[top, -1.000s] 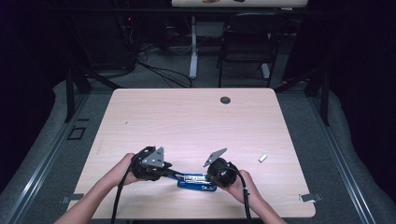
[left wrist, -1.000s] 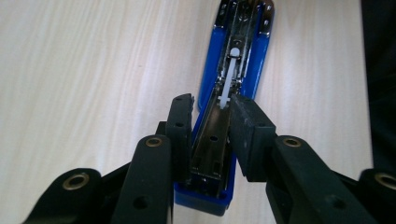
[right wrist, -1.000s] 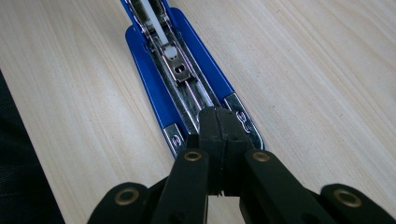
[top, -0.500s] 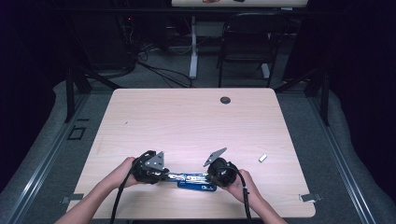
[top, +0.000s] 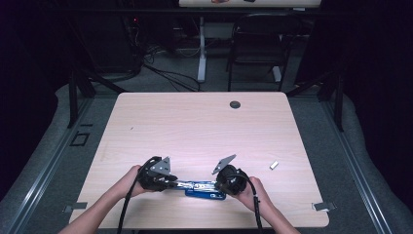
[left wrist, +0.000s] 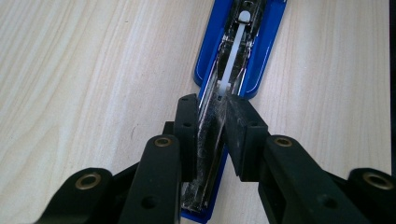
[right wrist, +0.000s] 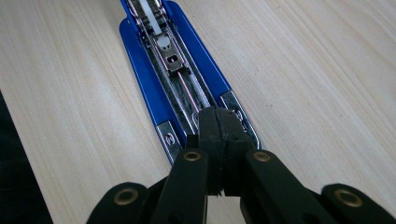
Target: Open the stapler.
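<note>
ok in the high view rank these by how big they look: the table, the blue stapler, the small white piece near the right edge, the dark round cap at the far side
1. table
2. blue stapler
3. and 4. dark round cap and small white piece: they look about alike, and the cap lies farther from the camera, so no ranking between them.

No legible text, label or number on anything in these views
</note>
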A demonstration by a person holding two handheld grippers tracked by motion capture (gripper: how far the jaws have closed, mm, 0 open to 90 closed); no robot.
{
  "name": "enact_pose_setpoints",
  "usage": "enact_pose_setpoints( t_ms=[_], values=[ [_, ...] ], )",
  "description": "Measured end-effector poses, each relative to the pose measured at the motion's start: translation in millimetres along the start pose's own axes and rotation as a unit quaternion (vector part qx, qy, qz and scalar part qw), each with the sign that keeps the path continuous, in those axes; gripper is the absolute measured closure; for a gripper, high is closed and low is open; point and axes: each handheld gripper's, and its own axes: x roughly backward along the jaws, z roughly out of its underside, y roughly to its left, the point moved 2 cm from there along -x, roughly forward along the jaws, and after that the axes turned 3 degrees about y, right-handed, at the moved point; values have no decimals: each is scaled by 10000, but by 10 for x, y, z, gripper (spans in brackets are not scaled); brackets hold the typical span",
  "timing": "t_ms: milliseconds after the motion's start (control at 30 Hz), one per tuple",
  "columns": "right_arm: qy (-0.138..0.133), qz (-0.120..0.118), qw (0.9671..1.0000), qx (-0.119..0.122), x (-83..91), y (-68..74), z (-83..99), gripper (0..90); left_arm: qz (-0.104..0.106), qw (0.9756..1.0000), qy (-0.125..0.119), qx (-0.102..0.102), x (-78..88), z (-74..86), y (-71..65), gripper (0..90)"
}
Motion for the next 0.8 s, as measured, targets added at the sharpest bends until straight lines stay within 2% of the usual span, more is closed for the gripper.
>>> enact_pose_setpoints(
  t_ms=[100,133,167,200,267,400,433,467,633,733,800],
  values=[
    [-78,13,10000,25,-6,6,0,900,55,9999,-11,83,-11,5,-3,755],
    [-200,184,9996,109,4,-3,-7,900,141,9998,34,96,-17,5,-15,757],
    [-200,184,9996,109,4,-3,-7,900,141,9998,34,96,-17,5,-15,757],
    [-197,87,9997,78,6,-32,-14,900,49,9999,1,101,-25,-1,-26,757],
    [-148,53,9998,105,13,-48,-11,900,34,9999,-1,130,-27,-3,-27,757],
    [-188,47,9998,92,6,-42,-12,900,141,9997,20,185,-21,1,-18,756],
    [-182,53,9998,106,7,-43,-12,900,5,9998,13,202,-26,-1,-34,756],
    [-182,51,9998,108,7,-43,-12,900,-14,9998,29,178,-24,-2,-39,756],
    [-189,10,9998,90,21,-50,-14,891,24,9997,-70,214,-33,11,-30,756],
    [-285,-145,9995,6,47,-72,-9,849,23,9998,-78,180,-30,9,-31,757],
    [-357,-150,9992,-44,55,-75,-6,844,28,9998,-79,171,-30,10,-30,757]
  ],
)
